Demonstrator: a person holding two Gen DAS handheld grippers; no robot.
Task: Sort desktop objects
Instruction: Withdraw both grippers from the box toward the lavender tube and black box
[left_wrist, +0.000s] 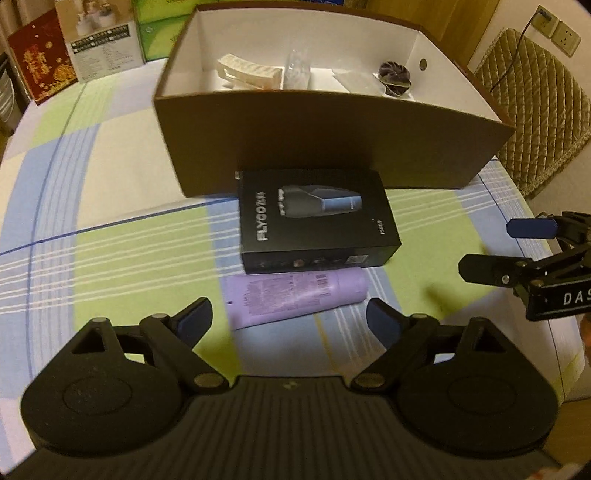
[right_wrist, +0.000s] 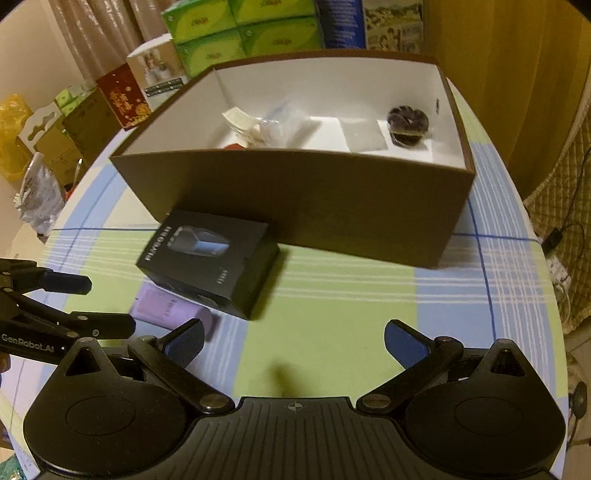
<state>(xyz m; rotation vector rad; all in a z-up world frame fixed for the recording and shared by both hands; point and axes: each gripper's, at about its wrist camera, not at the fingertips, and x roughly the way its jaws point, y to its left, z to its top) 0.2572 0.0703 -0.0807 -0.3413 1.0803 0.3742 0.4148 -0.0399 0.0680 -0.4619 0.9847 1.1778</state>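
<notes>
Bare surface lies open at 3 o'clock of the black carton. The brown box walls off 12 o'clock (open-topped), and the purple tube touches the carton's near side.

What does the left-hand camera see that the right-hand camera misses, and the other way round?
Only the left wrist view shows the quilted chair cushion with wall sockets behind it, and the printed back of the purple tube.

Only the right wrist view shows the green tissue boxes stacked behind, plus cartons and bags beyond the table's left edge.

Both show the brown open box holding small items, the black shaver box in front of it, the tube beside that, the checked tablecloth, and both open grippers: left, right.
</notes>
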